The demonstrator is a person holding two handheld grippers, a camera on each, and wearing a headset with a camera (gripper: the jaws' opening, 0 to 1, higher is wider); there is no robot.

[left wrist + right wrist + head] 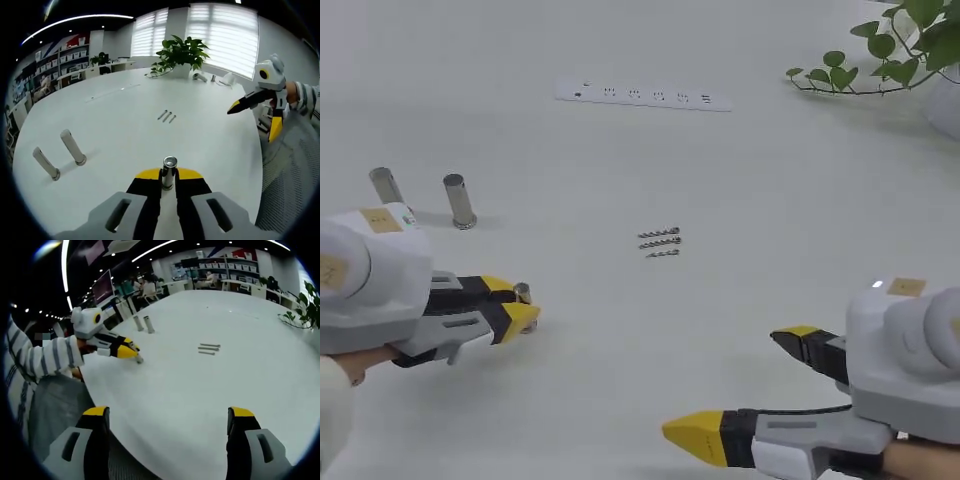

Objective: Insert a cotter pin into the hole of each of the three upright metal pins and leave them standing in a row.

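Left claw [523,306] clamped on upright silvery pin [169,170], right claw [167,412] wide apart, two more pins [459,200] standing, three cotters [660,241] lying parallel.

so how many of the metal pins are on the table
3. Two metal pins stand side by side at far left; the third pin stands gripped in the left hand-held gripper.

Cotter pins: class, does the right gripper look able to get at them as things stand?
Probably yes. The right gripper is open and holds nothing, and bare table lies between it and the cotter pins.
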